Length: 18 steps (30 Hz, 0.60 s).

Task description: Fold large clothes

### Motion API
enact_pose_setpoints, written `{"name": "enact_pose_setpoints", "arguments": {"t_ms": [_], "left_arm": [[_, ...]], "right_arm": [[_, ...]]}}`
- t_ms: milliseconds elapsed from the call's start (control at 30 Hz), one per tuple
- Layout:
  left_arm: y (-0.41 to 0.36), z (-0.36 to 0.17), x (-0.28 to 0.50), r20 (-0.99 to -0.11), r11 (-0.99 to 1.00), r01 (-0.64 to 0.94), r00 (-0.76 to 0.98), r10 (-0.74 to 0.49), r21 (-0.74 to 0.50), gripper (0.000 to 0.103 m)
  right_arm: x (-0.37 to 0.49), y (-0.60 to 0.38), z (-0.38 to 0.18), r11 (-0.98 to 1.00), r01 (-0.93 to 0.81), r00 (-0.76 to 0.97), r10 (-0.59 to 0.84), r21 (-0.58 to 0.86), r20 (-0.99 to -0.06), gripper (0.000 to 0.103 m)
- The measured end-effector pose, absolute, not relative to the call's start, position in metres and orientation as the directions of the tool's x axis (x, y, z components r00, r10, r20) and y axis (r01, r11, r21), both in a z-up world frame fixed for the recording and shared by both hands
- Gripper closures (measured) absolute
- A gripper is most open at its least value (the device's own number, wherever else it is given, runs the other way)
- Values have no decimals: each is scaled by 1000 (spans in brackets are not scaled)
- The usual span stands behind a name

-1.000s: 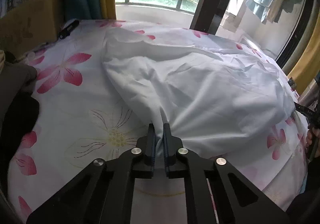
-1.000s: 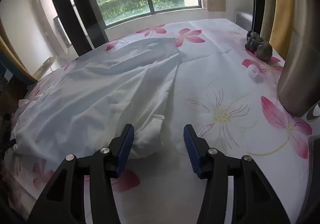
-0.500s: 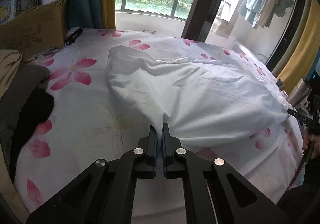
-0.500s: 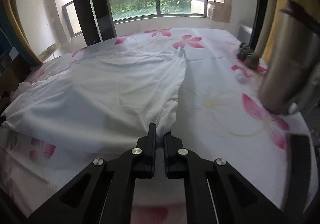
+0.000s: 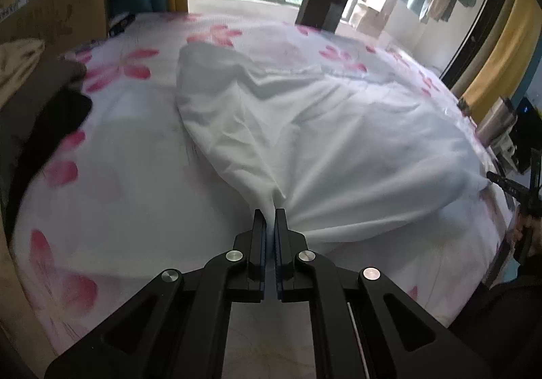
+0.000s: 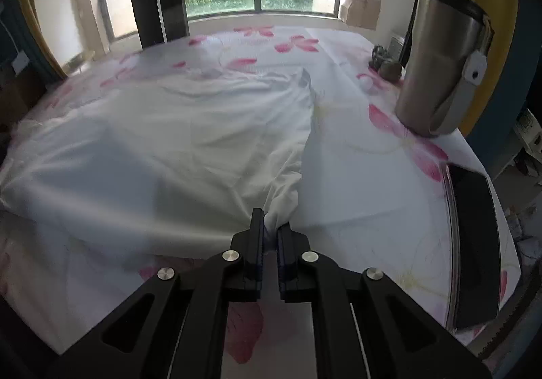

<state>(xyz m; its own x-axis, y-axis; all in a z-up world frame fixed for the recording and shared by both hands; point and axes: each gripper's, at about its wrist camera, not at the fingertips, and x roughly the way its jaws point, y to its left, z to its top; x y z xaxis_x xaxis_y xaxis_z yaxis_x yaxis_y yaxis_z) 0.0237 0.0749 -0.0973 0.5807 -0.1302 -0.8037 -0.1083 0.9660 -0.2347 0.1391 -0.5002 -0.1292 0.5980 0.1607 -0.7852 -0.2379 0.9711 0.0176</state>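
A large white garment (image 5: 321, 141) lies spread and wrinkled on a bed with a pink-flowered sheet (image 5: 118, 175). My left gripper (image 5: 270, 219) is shut on the garment's near left corner, which is gathered into a bunch between the pads. My right gripper (image 6: 270, 219) is shut on the near right corner of the same garment (image 6: 169, 148). Both corners are lifted and the near edge hangs taut between them. The right gripper also shows at the far right of the left wrist view (image 5: 508, 184).
A steel tumbler (image 6: 440, 67) stands on the bed's right side, with a small dark object (image 6: 386, 63) behind it and a black tablet (image 6: 474, 243) at the right edge. Dark clothes (image 5: 40, 121) and a cardboard box (image 5: 50, 16) sit left. Window and balcony lie beyond.
The right gripper went from open to shut on the garment's right corner. Both grippers have pulled back and up, lifting the near edge off the sheet.
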Motion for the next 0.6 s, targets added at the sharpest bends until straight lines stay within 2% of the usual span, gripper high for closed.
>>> {"name": "enact_pose_setpoints", "arguments": {"t_ms": [100, 300, 333, 400, 600], "left_arm": [[77, -98, 24, -806, 961, -106, 571, -152, -256, 98], [85, -84, 27, -810, 964, -124, 574, -124, -235, 77], [87, -81, 27, -806, 966, -126, 581, -115, -228, 74], [89, -72, 32, -794, 968, -121, 599, -104, -218, 74], [87, -55, 60, -774, 977, -106, 628, -80, -187, 74]], "right_arm": [[134, -497, -135, 972, -236, 597, 126, -23, -792, 96], [135, -506, -117, 980, -201, 632, 138, 10, -763, 90], [135, -505, -113, 980, -197, 639, 133, 5, -758, 85], [137, -505, -104, 985, -173, 659, 99, -22, -745, 80], [150, -513, -88, 995, -99, 698, 46, -33, -715, 78]]}}
